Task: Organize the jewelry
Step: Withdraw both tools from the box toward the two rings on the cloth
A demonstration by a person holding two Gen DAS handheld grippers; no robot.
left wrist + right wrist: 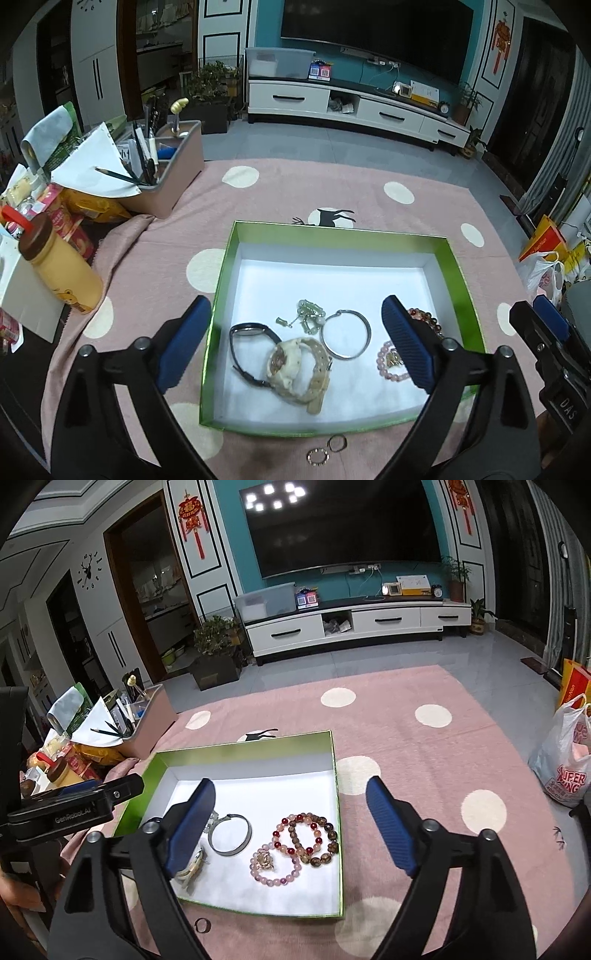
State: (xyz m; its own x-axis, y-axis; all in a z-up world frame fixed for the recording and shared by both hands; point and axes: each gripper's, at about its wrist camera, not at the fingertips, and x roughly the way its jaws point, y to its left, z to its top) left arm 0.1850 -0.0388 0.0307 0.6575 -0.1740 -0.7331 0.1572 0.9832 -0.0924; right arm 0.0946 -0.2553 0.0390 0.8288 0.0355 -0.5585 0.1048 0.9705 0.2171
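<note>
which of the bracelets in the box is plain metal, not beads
The silver bangle, a smooth open hoop lying flat mid-box. The pink bead bracelet and the red and brown bead bracelet beside it are strung beads.

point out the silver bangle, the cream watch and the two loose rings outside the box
silver bangle (345,335): left wrist view, its lower band
cream watch (284,363): left wrist view, its face
loose rings (318,456): left wrist view, the nearer ring's rim

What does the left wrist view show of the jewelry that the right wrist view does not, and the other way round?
Only the left wrist view shows the black watch, the green bead string and the beaded ring on the pink cloth. Only the right wrist view shows the dark bead bracelet whole. Both show the green box, the silver bangle, the pink bracelet and the plain ring.
</note>
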